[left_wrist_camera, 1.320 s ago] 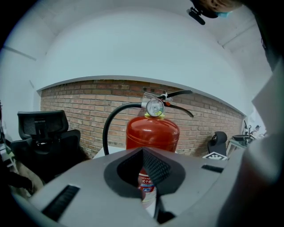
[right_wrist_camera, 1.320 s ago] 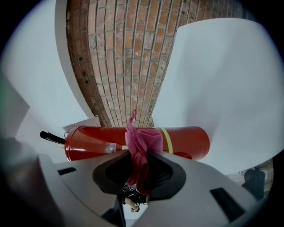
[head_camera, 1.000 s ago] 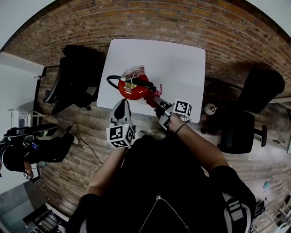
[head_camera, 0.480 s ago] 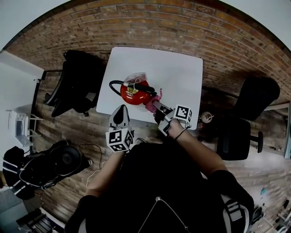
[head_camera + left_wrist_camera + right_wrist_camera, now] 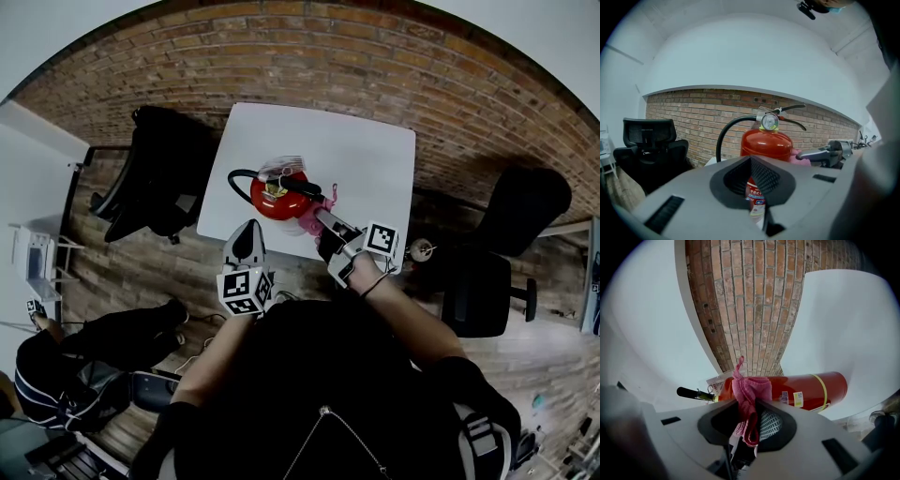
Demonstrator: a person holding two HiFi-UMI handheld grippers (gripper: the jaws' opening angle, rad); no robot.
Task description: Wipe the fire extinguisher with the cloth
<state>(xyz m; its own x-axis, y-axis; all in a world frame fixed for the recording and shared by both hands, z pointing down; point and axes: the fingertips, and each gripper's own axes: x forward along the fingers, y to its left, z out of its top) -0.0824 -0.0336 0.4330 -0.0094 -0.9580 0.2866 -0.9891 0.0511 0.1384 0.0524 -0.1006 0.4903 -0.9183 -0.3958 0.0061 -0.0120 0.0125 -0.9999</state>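
Brick wall and wood floor frame a white surface (image 5: 375,150) in the head view, with a red fire extinguisher (image 5: 278,194) standing near its front edge. Left gripper view: the left claw (image 5: 752,161) is together and empty, short of the extinguisher. Right gripper view: the right claw (image 5: 749,405) is clamped on a pink cloth (image 5: 750,387) at the extinguisher's side.

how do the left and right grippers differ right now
The right gripper is shut on the pink cloth; the left gripper is shut on nothing.
The right gripper holds the cloth at the fire extinguisher; the left gripper hangs apart from it, by the table's near edge.
Both point at the extinguisher.
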